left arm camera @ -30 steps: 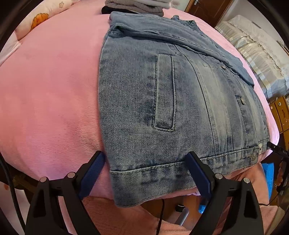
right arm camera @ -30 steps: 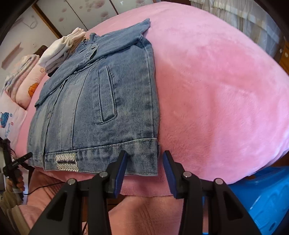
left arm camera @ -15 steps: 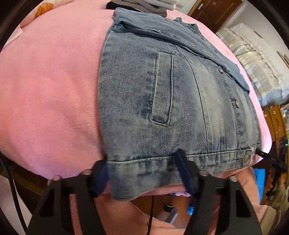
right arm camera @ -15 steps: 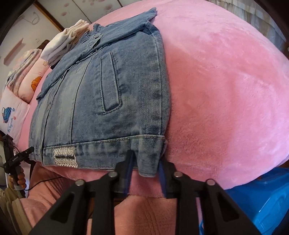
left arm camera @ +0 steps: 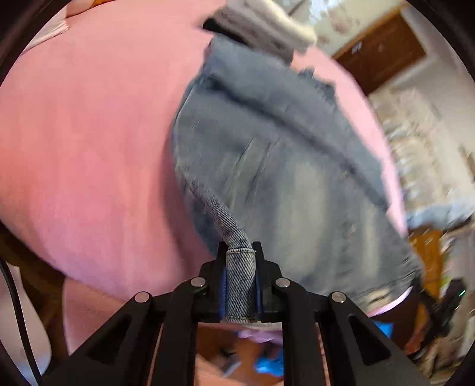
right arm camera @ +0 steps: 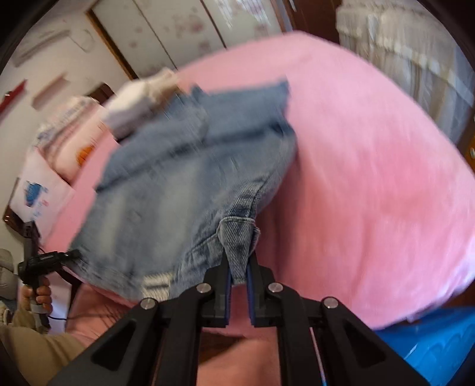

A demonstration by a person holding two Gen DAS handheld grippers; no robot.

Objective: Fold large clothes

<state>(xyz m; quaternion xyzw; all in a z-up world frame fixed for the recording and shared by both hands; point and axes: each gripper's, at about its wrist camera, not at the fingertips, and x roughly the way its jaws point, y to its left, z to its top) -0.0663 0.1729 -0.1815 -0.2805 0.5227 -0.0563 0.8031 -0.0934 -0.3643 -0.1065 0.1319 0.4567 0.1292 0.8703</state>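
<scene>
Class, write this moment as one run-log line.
stage: hem lift | left claw: shut on denim jacket hem | right claw: closing on hem corner | bed: pink blanket

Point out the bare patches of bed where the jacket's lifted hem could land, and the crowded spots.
Bare pink blanket lies open beside the denim jacket on the right gripper's side, and another wide patch beside the left gripper. It is crowded past the collar: folded clothes and pillows. Both grippers pinch hem corners.

free: pink blanket (right arm camera: 371, 178) right of denim jacket (right arm camera: 178, 178) | obstacle: folded clothes stack (left arm camera: 261, 26) beyond collar
</scene>
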